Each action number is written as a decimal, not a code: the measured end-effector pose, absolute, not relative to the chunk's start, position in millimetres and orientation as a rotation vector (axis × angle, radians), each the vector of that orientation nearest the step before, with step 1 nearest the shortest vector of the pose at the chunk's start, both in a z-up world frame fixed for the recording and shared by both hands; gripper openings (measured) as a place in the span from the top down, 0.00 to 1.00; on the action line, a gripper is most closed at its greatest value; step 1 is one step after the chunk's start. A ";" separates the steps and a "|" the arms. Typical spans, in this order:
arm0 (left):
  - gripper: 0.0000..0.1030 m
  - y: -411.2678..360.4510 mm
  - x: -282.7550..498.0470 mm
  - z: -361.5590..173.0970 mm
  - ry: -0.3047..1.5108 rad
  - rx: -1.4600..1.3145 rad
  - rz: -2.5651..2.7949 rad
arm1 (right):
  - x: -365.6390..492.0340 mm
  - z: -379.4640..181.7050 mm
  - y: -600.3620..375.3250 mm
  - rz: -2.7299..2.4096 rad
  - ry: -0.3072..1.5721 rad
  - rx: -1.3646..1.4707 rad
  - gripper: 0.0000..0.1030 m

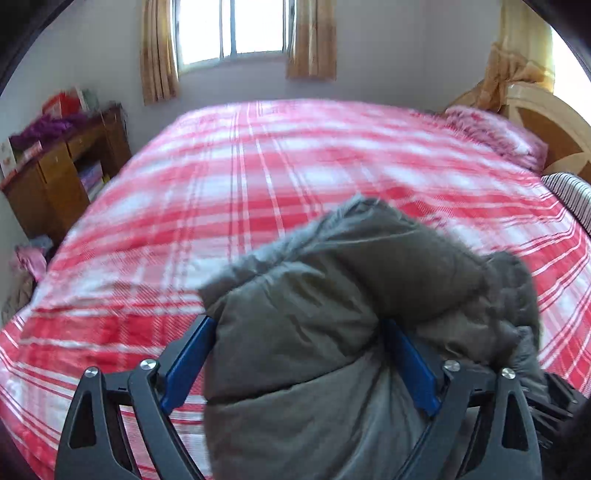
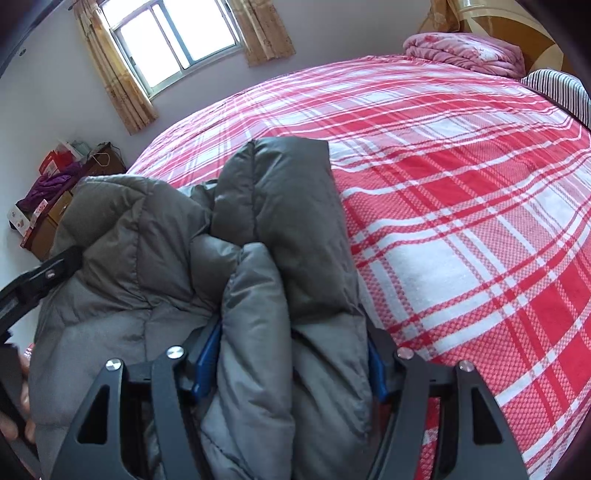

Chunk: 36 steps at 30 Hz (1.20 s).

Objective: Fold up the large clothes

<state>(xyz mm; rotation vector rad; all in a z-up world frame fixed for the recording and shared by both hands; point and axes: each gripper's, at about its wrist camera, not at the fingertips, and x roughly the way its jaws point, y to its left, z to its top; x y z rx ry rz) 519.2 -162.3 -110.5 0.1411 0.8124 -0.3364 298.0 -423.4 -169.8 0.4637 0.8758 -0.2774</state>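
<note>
Gripped between blue pads of left hand-held gripper (image 1: 299, 354): thick fold of grey padded jacket (image 1: 332, 295), bunched and raised above bed (image 1: 258, 166) with red-and-white checked sheet. Same jacket clamped in right hand-held gripper (image 2: 291, 362), pads pressing another puffy fold. Pink folded blanket (image 2: 465, 51) and striped pillow (image 2: 554, 88) near headboard. Wooden cabinet (image 1: 55, 177) beside bed, under curtained window (image 1: 236, 26).

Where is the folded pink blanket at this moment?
In the right wrist view the pink blanket lies at the far upper-right end of the plaid bed, beside the headboard and striped pillow.
</note>
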 end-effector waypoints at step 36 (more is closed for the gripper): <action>0.43 -95.9 455.1 -134.6 0.995 -0.236 -0.643 | 308.4 -169.2 -427.8 0.000 1.016 0.360 0.37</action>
